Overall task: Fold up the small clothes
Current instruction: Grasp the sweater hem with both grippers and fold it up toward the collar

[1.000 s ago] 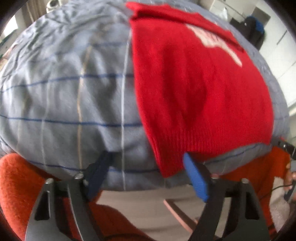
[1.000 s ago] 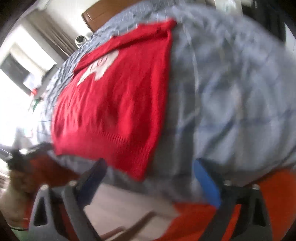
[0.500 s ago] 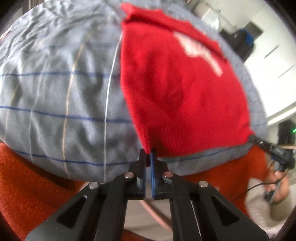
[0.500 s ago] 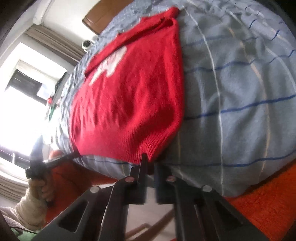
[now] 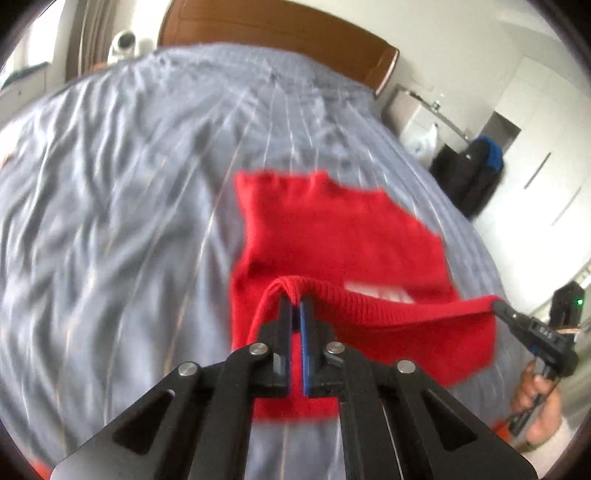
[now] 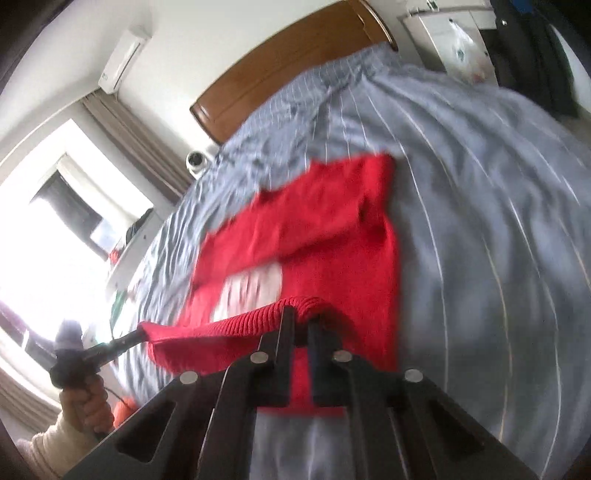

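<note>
A small red knit sweater (image 5: 332, 229) with a white print lies on the grey striped bed cover (image 5: 110, 221). My left gripper (image 5: 295, 301) is shut on the left corner of its ribbed hem, lifted above the cover. My right gripper (image 6: 301, 314) is shut on the other hem corner and also shows at the right of the left wrist view (image 5: 496, 304). The hem (image 5: 388, 306) hangs stretched between the two, over the sweater's body (image 6: 332, 229). The left gripper shows at the left of the right wrist view (image 6: 142, 332).
A wooden headboard (image 5: 277, 33) stands at the far end of the bed. A white round device (image 5: 123, 42) sits beside it. A dark bag (image 5: 476, 170) and white cabinets are at the right. A bright window (image 6: 55, 229) is on the left.
Both grippers went from open at the bed's near edge to shut on the hem corners. They have since lifted the hem and carried it forward over the sweater toward the headboard.
</note>
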`<state>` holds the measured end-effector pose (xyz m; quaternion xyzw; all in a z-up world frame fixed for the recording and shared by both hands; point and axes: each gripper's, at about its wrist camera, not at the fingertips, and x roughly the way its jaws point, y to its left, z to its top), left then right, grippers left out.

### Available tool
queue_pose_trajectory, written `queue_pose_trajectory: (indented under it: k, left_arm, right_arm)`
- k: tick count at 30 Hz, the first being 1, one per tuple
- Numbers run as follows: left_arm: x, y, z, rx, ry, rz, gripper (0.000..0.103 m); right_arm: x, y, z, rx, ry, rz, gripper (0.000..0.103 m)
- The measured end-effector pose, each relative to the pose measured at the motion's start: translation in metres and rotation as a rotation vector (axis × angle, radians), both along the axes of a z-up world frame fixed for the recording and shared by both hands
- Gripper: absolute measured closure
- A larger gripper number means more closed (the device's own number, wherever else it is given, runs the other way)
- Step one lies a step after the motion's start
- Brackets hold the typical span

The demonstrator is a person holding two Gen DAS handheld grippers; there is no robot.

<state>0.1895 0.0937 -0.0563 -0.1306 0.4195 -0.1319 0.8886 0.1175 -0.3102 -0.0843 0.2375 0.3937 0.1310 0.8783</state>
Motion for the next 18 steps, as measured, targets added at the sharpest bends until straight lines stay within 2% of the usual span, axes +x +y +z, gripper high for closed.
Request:
queue_pose_trajectory:
  k: [3, 4, 7, 11, 13, 14, 15, 16, 17, 18]
  left_arm:
    - [0.063, -0.02, 0.0, 0.047, -0.011, 0.033, 0.102]
    - [0.08, -0.039, -0.004, 0.065, -0.01, 0.043, 0.102]
    - [0.123, -0.052, -0.011, 0.106, 0.001, 0.066, 0.102]
    - [0.157, -0.063, -0.03, 0.148, 0.022, 0.086, 0.1]
    - [0.176, -0.067, -0.046, 0.201, 0.069, 0.122, 0.087]
    - [0.18, -0.065, -0.051, 0.224, 0.096, 0.144, 0.076]
    - [0.182, -0.06, -0.055, 0.242, 0.122, 0.17, 0.048]
    - [0.178, -0.057, -0.052, 0.241, 0.121, 0.188, 0.031]
    - [0.169, -0.049, -0.046, 0.22, 0.082, 0.209, 0.028]
    - [0.161, -0.045, -0.042, 0.206, 0.058, 0.211, 0.023]
  right_arm:
    - [0.057, 0.001, 0.002, -0.006, -0.008, -0.015, 0.097]
    - [0.075, 0.0, 0.001, -0.006, -0.006, -0.023, 0.097]
    - [0.13, -0.006, -0.003, -0.012, 0.002, -0.045, 0.097]
    - [0.184, -0.018, -0.019, 0.003, 0.02, -0.078, 0.097]
    - [0.2, -0.023, -0.034, 0.02, 0.051, -0.093, 0.096]
    - [0.208, -0.025, -0.044, 0.014, 0.076, -0.116, 0.091]
    - [0.212, -0.028, -0.051, -0.004, 0.101, -0.144, 0.083]
    - [0.213, -0.031, -0.055, -0.014, 0.119, -0.165, 0.064]
    - [0.21, -0.035, -0.055, -0.01, 0.127, -0.19, 0.058]
    - [0.205, -0.039, -0.053, 0.006, 0.116, -0.197, 0.058]
